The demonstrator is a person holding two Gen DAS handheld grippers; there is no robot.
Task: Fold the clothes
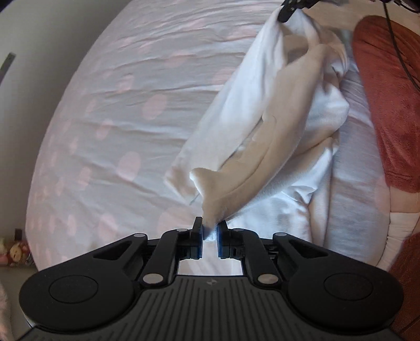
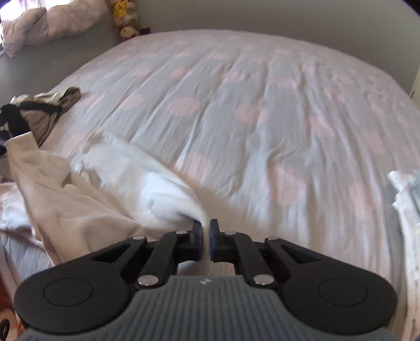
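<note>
Two grippers, left gripper (image 1: 210,230) and right gripper (image 2: 206,230), jaws each pinching one white garment (image 1: 262,126).

Right gripper (image 2: 206,237) fingers (image 2: 197,240) pinch white garment (image 2: 105,188) edge above polka-dot bedsheet (image 2: 236,105).

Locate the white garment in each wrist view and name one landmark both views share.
Left wrist: the white garment runs from the left gripper at bottom centre up to the right gripper at the top edge.
Right wrist: it lies lower left, pinched by the near gripper, stretching to the far gripper at the left edge.
Shared landmark: the pink-spotted bedsheet.
</note>
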